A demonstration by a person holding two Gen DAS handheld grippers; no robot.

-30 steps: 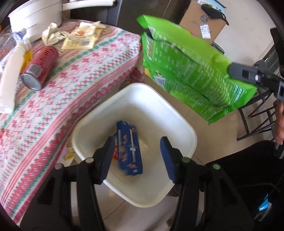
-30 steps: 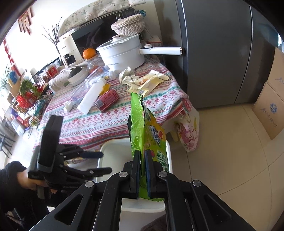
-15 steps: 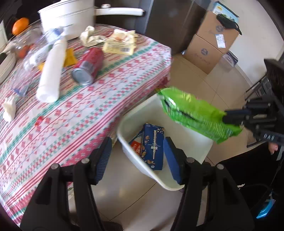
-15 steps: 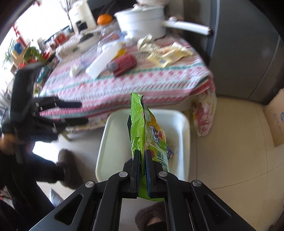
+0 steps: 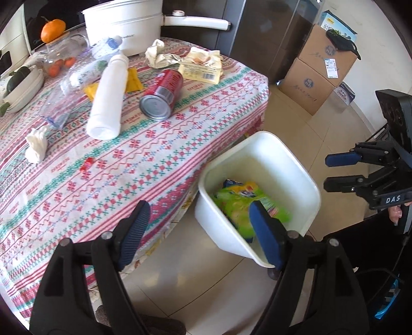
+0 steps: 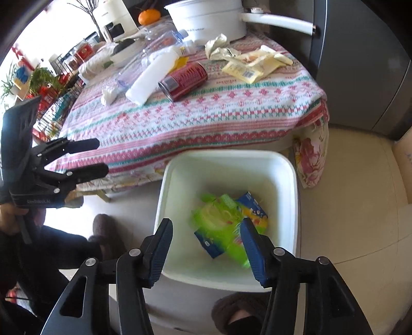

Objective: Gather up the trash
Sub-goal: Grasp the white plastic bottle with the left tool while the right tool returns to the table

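Observation:
The green snack bag (image 6: 219, 219) lies blurred inside the white bin (image 6: 226, 154) on a blue box (image 6: 251, 203). Above the bin my right gripper (image 6: 206, 229) is opening, nothing between its pads. My left gripper (image 5: 198, 219) hangs over the table's edge beside the bin (image 5: 291, 154), jaws opening and empty. On the patterned tablecloth lie a red can (image 5: 164, 92), a white bottle (image 5: 109, 95), a yellow wrapper (image 5: 200, 68), crumpled paper (image 5: 157, 52) and a tissue (image 5: 36, 147).
A white pot (image 5: 123, 20) with a long handle stands at the table's far edge, by a dark fridge. Cardboard boxes (image 5: 316, 77) are stacked on the floor at the right. A person's slippered feet (image 6: 103, 226) stand next to the bin.
The right gripper sank toward the bin, opened and let go of the green bag, which dropped in. The left gripper swung from over the bin toward the table and widened.

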